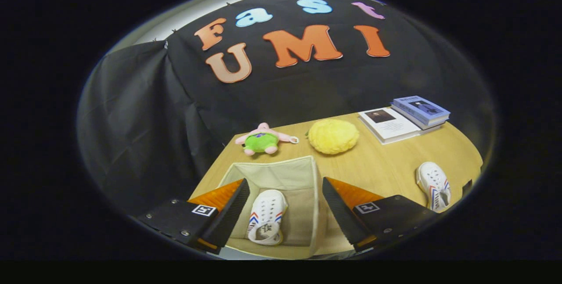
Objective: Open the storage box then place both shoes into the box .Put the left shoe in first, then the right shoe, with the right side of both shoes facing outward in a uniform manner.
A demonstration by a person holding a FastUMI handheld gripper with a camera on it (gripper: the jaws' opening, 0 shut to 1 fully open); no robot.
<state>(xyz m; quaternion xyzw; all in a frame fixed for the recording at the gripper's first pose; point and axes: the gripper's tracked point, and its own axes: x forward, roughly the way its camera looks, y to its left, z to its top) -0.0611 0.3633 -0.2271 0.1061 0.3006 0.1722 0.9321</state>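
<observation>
Box (pixel 281 174) mouth open beneath the spread tool (pixel 285 196) — one shoe (pixel 266 216) occupies its left side.

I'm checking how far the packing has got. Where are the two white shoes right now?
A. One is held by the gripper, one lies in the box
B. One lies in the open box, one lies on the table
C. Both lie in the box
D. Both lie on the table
B: one white shoe lies inside the open storage box, between the spread fingers of the gripper, and the other shoe lies on the table.

Matt cloth storage box (pixel 303 174), smooth wood-look table (pixel 382 165), fuzzy yellow plush ball (pixel 333 135), glossy paper books (pixel 419 110).
</observation>
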